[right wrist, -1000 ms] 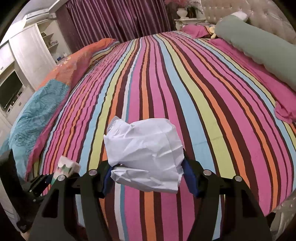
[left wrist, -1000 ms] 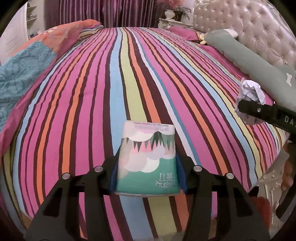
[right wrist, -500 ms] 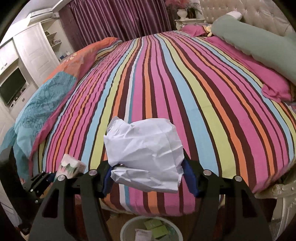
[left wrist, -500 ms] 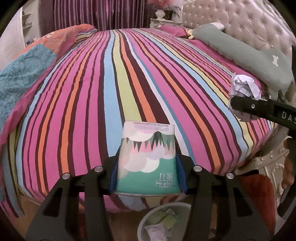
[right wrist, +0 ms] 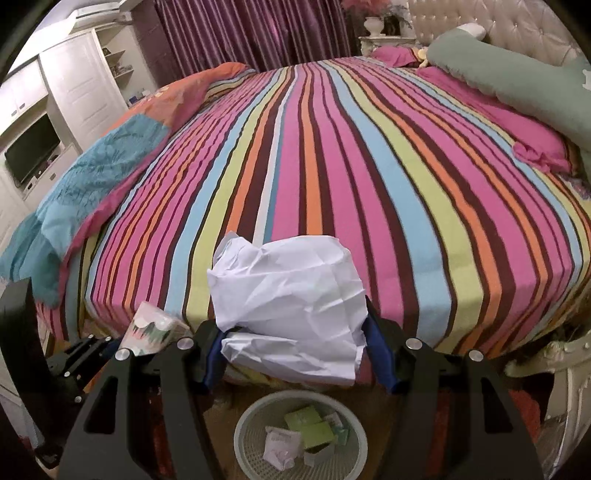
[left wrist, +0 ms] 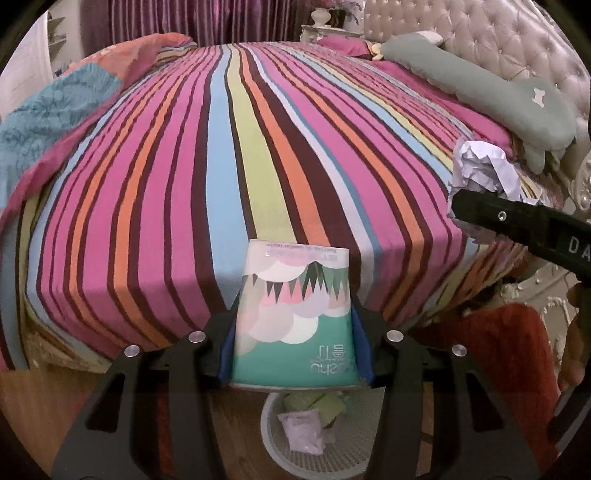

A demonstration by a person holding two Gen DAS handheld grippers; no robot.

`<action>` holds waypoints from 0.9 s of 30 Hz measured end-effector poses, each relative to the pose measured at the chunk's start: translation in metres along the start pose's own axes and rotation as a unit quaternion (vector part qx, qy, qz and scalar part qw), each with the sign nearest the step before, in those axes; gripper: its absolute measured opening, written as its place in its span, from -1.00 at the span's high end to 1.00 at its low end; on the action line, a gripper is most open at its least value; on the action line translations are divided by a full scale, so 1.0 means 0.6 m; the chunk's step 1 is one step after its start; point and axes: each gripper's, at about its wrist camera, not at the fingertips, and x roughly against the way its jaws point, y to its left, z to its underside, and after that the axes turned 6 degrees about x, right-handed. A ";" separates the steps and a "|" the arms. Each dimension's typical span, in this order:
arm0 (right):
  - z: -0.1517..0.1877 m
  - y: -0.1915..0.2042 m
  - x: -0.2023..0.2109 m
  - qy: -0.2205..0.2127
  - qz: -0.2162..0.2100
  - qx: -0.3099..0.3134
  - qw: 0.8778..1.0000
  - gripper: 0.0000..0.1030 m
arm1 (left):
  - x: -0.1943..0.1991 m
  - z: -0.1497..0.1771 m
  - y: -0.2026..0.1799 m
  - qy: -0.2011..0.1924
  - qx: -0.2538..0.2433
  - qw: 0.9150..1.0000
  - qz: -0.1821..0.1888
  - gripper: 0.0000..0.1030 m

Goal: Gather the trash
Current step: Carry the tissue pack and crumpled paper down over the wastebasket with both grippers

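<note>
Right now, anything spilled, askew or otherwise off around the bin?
Nothing stands out. The wastebasket stands upright on the floor at the bed's edge, its trash inside, none seen spilled. The left hand-held gripper holds a tissue pack, the right hand-held gripper a crumpled paper.

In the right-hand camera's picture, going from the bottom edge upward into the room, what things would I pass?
White wastebasket → crumpled white paper held in the right tool → striped bedspread → purple curtains.
</note>
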 end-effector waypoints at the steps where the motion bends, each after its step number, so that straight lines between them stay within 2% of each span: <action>1: 0.008 0.003 0.000 0.002 0.000 0.001 1.000 -0.16 | 0.000 0.005 -0.001 0.002 -0.001 1.000 -0.001 0.04; 9: 0.074 0.010 -0.005 0.032 0.003 -0.009 0.999 -0.16 | -0.003 0.062 -0.001 0.024 0.010 1.000 -0.007 0.04; 15: 0.115 0.006 -0.013 0.062 0.006 -0.031 0.998 -0.16 | -0.026 0.107 0.002 0.062 0.028 0.998 -0.009 0.04; 23: 0.164 0.001 -0.060 0.138 0.004 -0.055 0.989 -0.16 | -0.066 0.145 -0.009 0.116 0.028 0.993 -0.011 0.04; 27: 0.183 -0.004 -0.093 0.178 -0.001 -0.069 0.982 -0.16 | -0.094 0.159 -0.003 0.154 0.040 0.987 -0.011 0.04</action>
